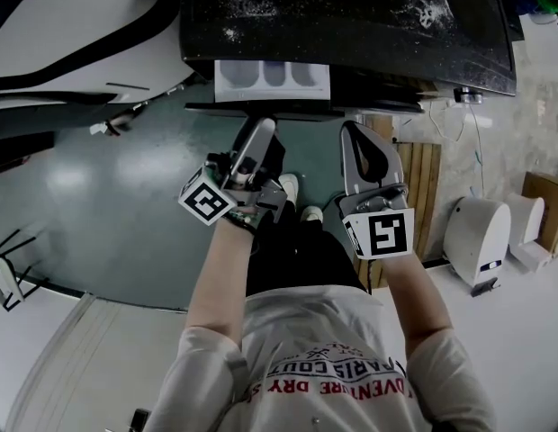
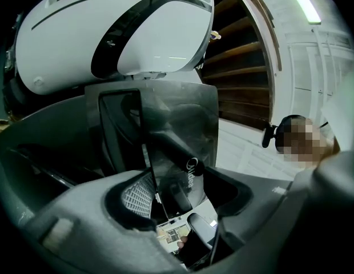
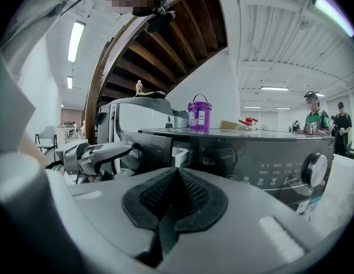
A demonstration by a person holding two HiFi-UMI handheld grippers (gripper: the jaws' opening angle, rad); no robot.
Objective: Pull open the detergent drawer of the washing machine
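The detergent drawer [image 1: 272, 79] stands pulled out of the dark washing machine [image 1: 351, 25], its white compartments showing. In the right gripper view its white inside [image 3: 180, 152] shows behind the dark front. My left gripper [image 1: 264, 126] is rolled on its side at the drawer's glossy front panel [image 2: 188, 124]. That panel sits between the wide-set jaws of the left gripper [image 2: 177, 193], which grips it. My right gripper [image 1: 355, 133] hangs beside the drawer, to its right, touching nothing. The right gripper [image 3: 176, 173] has its pads together and holds nothing.
A purple bucket [image 3: 198, 114] stands on the machine's top, and a control knob [image 3: 315, 170] is on its front. A white appliance [image 1: 72, 34] is at the left. Wooden slats [image 1: 418, 187] and white units [image 1: 477, 237] are at the right. People [image 3: 317, 119] stand far back.
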